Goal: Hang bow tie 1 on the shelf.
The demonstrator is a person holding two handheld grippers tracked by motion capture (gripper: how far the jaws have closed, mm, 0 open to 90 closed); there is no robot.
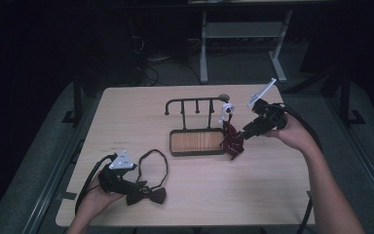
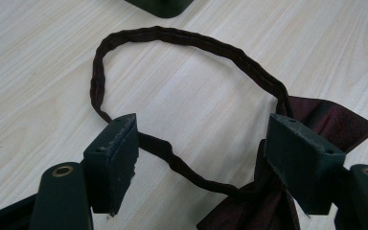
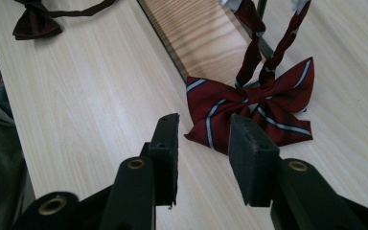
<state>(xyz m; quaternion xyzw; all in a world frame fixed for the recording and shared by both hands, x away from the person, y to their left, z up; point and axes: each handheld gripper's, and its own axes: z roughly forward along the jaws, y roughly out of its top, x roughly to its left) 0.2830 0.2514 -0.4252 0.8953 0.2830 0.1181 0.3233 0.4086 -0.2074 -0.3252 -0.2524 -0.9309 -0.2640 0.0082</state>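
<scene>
clearly dark maroon bow tie with looped strap lies flat; left tongs wide open, right tongs parted, both empty.

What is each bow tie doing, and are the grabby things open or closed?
Dark bow tie: flat on the table, strap looped.
Striped bow tie: hanging by its strap from the rack, bow touching the table.
Rack: upright.
Left gripper: open, jaws astride the dark bow tie's strap.
Right gripper: open, holding nothing.

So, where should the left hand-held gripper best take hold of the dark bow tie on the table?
Probably the knot, from above. The bow tie lies flat and its strap is thin and limp, so the bunched middle gives more to pinch. The left hand-held gripper is open over it.
</scene>
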